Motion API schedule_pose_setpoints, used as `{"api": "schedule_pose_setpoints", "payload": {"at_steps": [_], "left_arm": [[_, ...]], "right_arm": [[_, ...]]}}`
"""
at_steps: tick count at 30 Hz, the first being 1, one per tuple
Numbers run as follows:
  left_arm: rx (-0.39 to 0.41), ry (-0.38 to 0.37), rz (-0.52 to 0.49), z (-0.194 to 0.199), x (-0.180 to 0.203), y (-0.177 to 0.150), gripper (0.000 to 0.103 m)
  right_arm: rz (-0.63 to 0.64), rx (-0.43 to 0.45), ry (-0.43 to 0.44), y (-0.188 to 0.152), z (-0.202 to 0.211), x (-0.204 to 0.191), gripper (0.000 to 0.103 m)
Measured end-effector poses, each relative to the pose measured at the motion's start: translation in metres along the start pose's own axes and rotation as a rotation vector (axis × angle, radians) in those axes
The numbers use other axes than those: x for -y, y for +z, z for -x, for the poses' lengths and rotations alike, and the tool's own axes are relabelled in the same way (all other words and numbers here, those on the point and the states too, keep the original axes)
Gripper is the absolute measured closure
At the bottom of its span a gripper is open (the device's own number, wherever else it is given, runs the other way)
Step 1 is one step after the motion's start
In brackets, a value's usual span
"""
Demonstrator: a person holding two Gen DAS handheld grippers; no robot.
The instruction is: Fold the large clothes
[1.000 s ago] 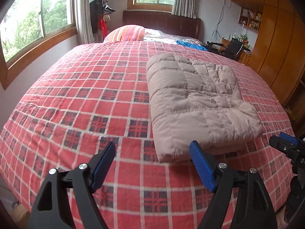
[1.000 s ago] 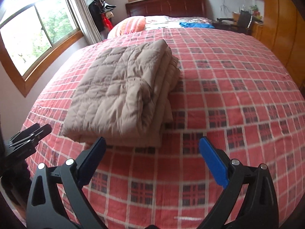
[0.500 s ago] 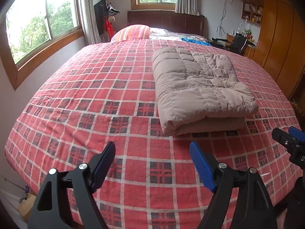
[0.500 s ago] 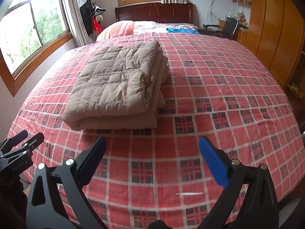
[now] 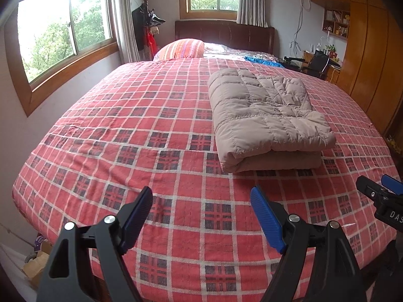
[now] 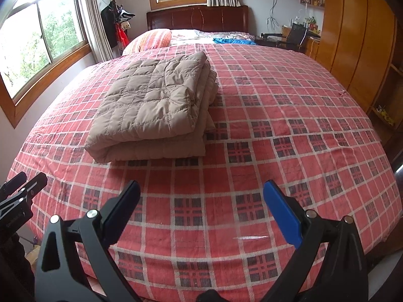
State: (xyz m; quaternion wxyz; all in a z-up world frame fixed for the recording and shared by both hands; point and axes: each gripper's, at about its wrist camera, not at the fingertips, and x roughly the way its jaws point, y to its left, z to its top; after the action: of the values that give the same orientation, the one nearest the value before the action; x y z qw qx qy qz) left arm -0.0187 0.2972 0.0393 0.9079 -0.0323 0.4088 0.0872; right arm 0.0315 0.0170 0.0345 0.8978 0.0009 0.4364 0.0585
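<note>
A beige quilted garment (image 5: 267,118) lies folded into a thick rectangle on the red plaid bedspread (image 5: 141,136); the right wrist view has the same garment (image 6: 156,103) left of centre. My left gripper (image 5: 201,203) hangs open over the foot of the bed, well short of the garment, nothing between its fingers. My right gripper (image 6: 201,196) is open too, empty, near the bed's front edge and back from the fold. Each gripper shows at the edge of the other's view.
A striped pillow (image 5: 182,48) and a blue cloth (image 5: 262,61) lie near the dark headboard (image 5: 224,35). Windows line the left wall, with a coat rack (image 5: 148,25) in the corner. Wooden wardrobes (image 6: 352,32) stand along the right. A cluttered desk (image 5: 314,60) sits beyond the bed.
Both grippers have pulled back and up from the folded garment toward the foot of the bed. The garment has stayed still. Both stay open.
</note>
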Motion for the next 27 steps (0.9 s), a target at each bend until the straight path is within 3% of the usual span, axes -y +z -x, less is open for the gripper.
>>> {"api": "schedule_pose_setpoints", "payload": {"at_steps": [27], "left_arm": [[-0.003,-0.005,0.0,0.0011,0.0025,-0.0015,0.023]], "right_arm": [[-0.016,-0.001,-0.031,-0.0039,-0.0011,-0.003,0.005]]}}
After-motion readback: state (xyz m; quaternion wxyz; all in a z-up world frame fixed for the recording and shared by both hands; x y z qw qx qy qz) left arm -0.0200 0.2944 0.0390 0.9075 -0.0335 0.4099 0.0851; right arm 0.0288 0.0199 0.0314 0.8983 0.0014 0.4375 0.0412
